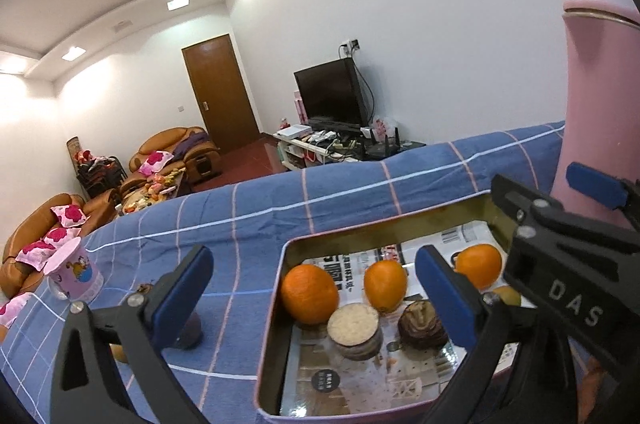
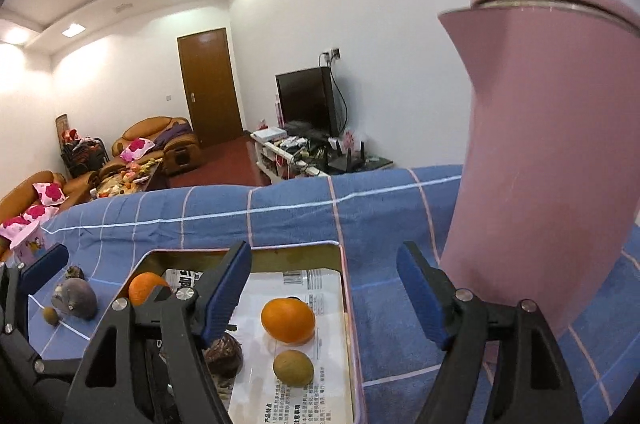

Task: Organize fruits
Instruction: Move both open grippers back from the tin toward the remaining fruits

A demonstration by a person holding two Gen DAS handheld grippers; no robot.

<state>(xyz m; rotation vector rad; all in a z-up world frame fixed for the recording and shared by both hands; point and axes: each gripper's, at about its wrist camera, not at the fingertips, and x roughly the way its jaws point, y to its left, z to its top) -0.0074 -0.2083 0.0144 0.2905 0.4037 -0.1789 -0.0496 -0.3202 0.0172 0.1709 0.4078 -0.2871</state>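
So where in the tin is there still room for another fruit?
The near part of the tin, on the paper toward its right wall beyond the kiwi, is bare. Its far half is crowded with oranges.

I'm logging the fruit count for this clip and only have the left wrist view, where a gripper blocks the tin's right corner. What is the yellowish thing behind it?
Observer: The right wrist view shows it whole. It is a brownish-green, kiwi-like fruit lying in the tin, nearer the camera than an orange.
Operator: Is any fruit outside the tin?
Observer: Yes. A purple fruit and a small brown one lie on the blue cloth to the left of the tin.
Operator: Is the right gripper carrying anything?
Observer: No. The right gripper is open, with nothing held between its fingers.
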